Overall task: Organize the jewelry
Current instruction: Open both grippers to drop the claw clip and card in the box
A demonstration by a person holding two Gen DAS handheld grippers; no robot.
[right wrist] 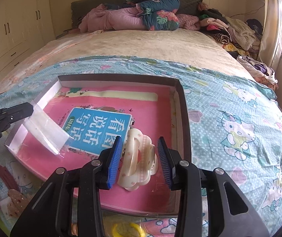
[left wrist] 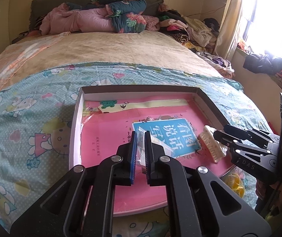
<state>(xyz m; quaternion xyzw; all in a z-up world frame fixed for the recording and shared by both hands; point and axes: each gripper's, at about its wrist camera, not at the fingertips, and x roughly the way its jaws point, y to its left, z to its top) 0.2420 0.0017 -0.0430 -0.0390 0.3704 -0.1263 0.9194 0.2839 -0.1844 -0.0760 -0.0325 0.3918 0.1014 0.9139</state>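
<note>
A shallow cardboard box lid [right wrist: 182, 106] with dark outer walls and white inner walls lies on a Hello Kitty bedsheet [right wrist: 237, 130] spread over a bed. Inside it is 1 pink workbook [right wrist: 152, 118] with a blue title panel, covering nearly the whole floor of the lid. On the workbook rests 1 cream flower-shaped hair claw clip [right wrist: 139, 160] with pale pink checks — its toothed edge shows from the left wrist view [left wrist: 212, 144]. The right gripper [right wrist: 141, 160] straddles the clip with its 2 blue-padded fingers spread apart, neither pad touching it. The left gripper [left wrist: 141, 150] has its jaws pressed together on 1 small clear plastic bag [left wrist: 141, 138], which from the right wrist view [right wrist: 46, 132] hangs above the left part of the lid; whether anything is in the bag cannot be told. Outside the lid, at its near edge, 1 yellow plastic ring [right wrist: 127, 230] lies on the sheet. At the head of the bed sit rolled quilts [right wrist: 141, 13] and a heap of clothes [right wrist: 229, 29].
</note>
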